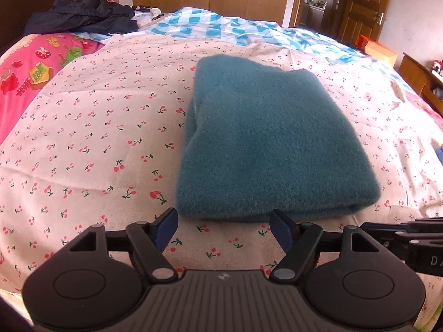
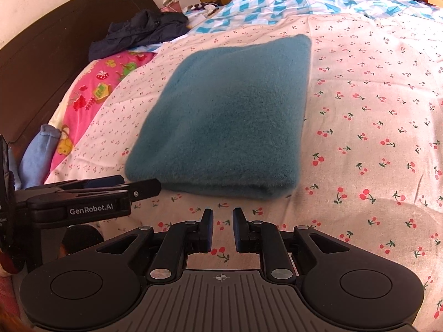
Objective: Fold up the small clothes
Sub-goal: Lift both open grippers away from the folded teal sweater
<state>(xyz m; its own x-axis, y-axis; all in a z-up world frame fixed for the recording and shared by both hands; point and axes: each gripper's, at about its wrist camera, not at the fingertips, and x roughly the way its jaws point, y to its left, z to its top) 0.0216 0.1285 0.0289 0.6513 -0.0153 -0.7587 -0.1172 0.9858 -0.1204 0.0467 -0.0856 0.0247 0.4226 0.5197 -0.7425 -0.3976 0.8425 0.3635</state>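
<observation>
A fuzzy teal garment (image 1: 271, 144), folded into a thick rectangle, lies flat on the cherry-print bedspread (image 1: 97, 138). My left gripper (image 1: 223, 215) hovers just short of its near edge, jaws open wide, with nothing between them. In the right wrist view the same garment (image 2: 229, 116) lies ahead of my right gripper (image 2: 223, 213), whose jaws are drawn in to a narrow slit and hold nothing. The left gripper (image 2: 138, 186) shows side-on at the left, beside the garment's near left corner. Neither gripper touches the cloth.
A dark jacket (image 1: 83, 13) is heaped at the bed's far left by the headboard. A pink cartoon-print pillow (image 1: 33, 66) lies to the left, a blue-checked quilt (image 1: 221, 25) behind. Blue cloth (image 2: 38, 152) hangs at the bed's left edge. Wooden furniture (image 1: 418, 77) stands right.
</observation>
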